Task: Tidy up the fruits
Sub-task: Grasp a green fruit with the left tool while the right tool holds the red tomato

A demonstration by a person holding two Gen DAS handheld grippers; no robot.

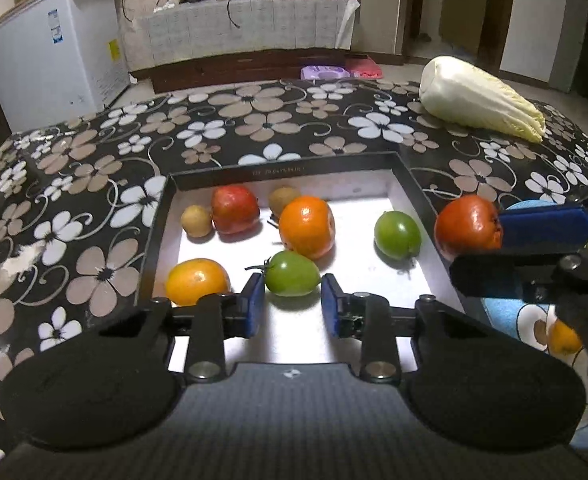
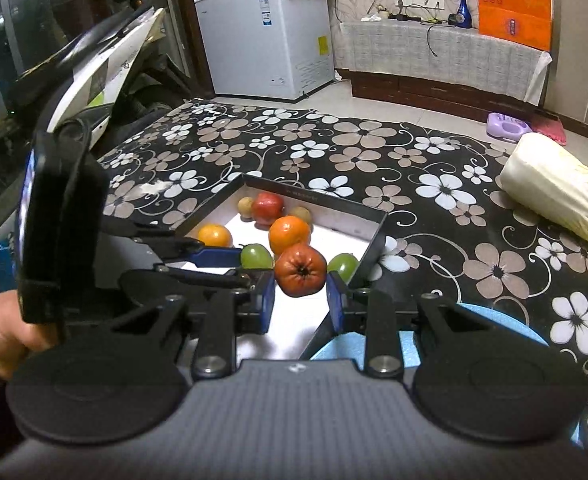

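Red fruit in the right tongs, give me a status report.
Right tongs shut on red fruit, above box edge. Left tongs open, straddling green tomato. Nothing blocking.

the left gripper (image 1: 292, 307) hangs over the near end of a shallow black-rimmed box (image 1: 155, 232), its blue pads spread apart and empty on either side of a green tomato (image 1: 291, 279). inside the box lie a second green fruit (image 1: 397, 234), two oranges (image 1: 307, 227) (image 1: 196, 281), a red fruit (image 1: 235, 209) and two small brown ones. at the right edge the right gripper (image 1: 490, 246) grips a red-orange fruit (image 1: 466, 226) just beyond the box's right wall, and a cabbage (image 1: 478, 98) lies on the flowered tablecloth (image 1: 93, 168) behind.
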